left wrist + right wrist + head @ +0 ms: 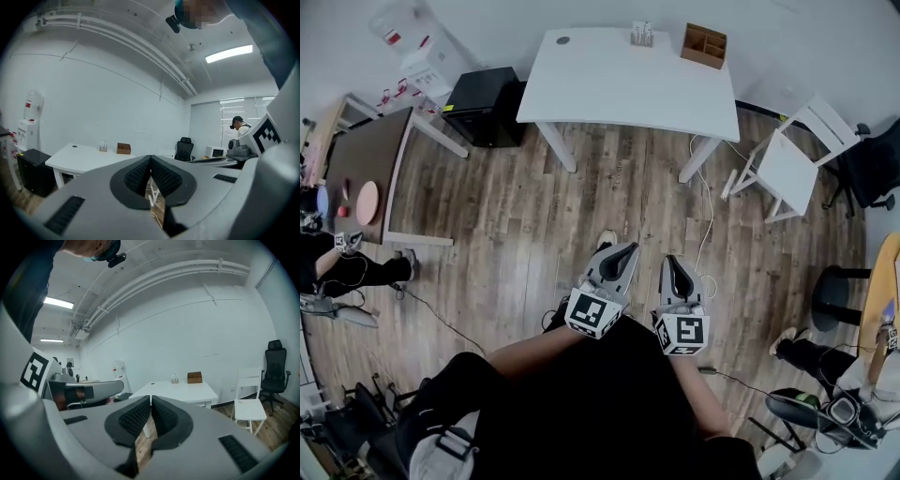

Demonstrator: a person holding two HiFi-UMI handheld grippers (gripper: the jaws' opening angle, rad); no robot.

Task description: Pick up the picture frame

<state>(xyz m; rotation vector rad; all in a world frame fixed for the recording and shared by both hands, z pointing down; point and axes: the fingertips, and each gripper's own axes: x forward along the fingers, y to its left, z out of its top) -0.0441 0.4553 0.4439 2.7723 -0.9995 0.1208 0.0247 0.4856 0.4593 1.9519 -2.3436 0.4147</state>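
Both closed, empty, near level: left gripper [628,250] beside right gripper [672,262]

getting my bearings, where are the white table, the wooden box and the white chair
white table [619,89], head view, bare top
wooden box [703,45], head view, its middle
white chair [788,172], head view, seat

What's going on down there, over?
Left gripper shut, empty. Right gripper shut, empty. Picture frame not spotted. White table ahead, across wood floor.
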